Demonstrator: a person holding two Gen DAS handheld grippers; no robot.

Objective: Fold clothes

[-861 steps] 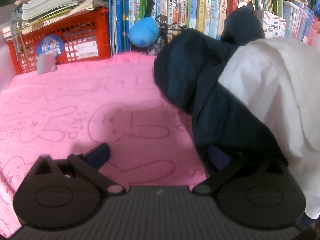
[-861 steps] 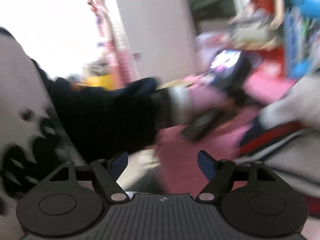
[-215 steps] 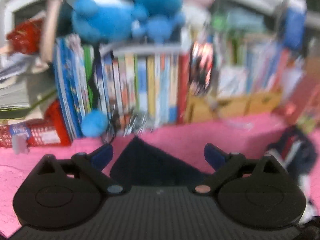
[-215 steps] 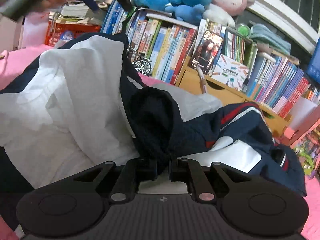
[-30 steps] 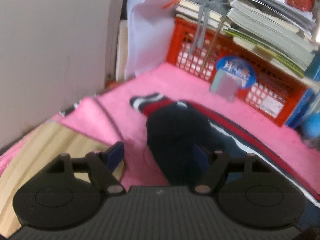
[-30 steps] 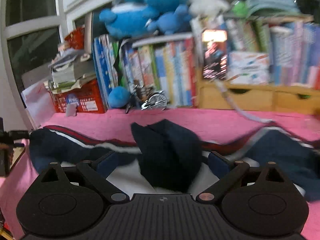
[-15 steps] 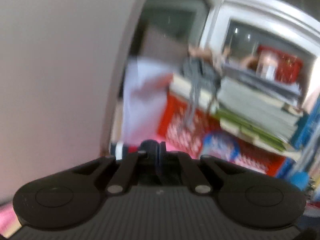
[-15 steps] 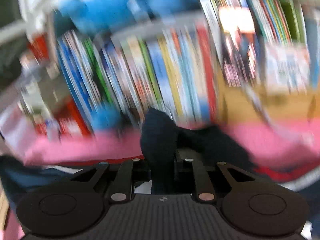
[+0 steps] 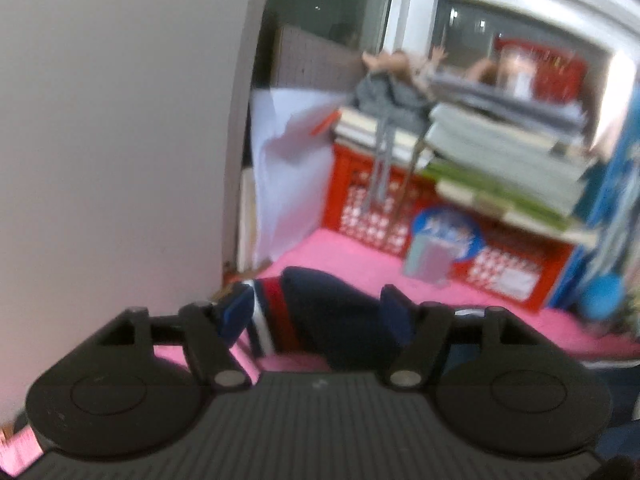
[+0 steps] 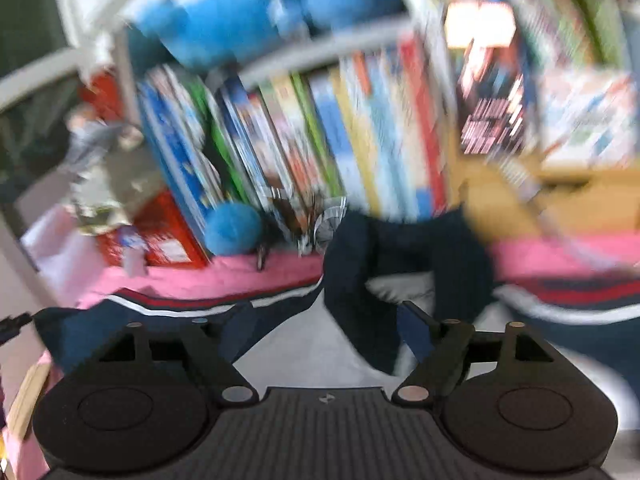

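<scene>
Navy cloth with a red-and-white striped cuff fills the left wrist view: the sleeve (image 9: 320,312) of a jacket lies on the pink blanket (image 9: 352,264) and reaches up between the fingers of the left gripper (image 9: 316,314). Its jaws have just been opening and stand apart, with the sleeve between them but no longer pinched. Behind it a red crate (image 9: 376,208) carries a stack of books (image 9: 500,160), and a pale wall panel fills the left side. The right wrist view is badly blurred. There the right gripper (image 10: 324,326) has also just been opening, and its jaws are spread with a dark navy fold (image 10: 360,300) standing between them, seemingly loose, above the jacket's white panel (image 10: 316,344). The jacket (image 10: 168,308) stretches sideways across the blanket in front of a shelf of books (image 10: 320,136) and a blue plush ball (image 10: 234,228). The risk I see is that the released cloth catches on a pad as a gripper draws away, dragging the fold open; the sleeve also looks close to the blanket's edge, where it could slide off.
</scene>
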